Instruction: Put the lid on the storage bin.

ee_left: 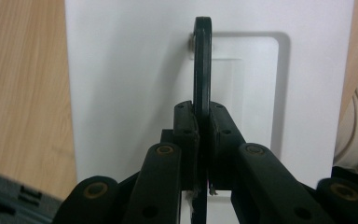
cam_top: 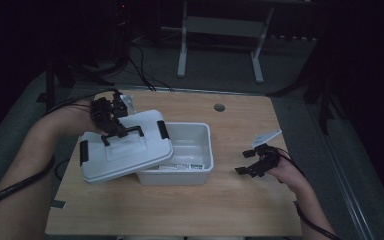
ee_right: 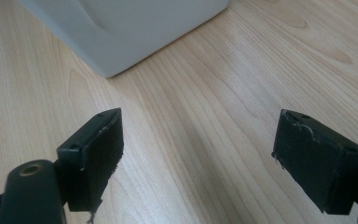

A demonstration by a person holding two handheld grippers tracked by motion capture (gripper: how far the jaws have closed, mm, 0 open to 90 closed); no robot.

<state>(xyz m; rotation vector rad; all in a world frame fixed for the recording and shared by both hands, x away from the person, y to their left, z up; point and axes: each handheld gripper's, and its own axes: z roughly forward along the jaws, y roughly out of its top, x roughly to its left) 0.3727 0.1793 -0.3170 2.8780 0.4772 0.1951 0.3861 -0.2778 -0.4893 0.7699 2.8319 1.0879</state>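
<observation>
White lid (cam_top: pixel 125 150) hangs by its handle (ee_left: pixel 202 70) from left gripper (cam_top: pixel 114 127) fingers

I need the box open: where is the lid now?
High view, left: the lid hangs tilted from the left gripper, overlapping the box left end.

Left tool (cam_top: pixel 111 124) clamped, right tool (cam_top: pixel 248 166) agape.

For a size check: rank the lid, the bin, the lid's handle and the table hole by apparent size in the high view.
1. Lid and bin: look alike, and the lid is raised nearer the camera, so unranked.
2. Handle.
3. Hole.
</observation>
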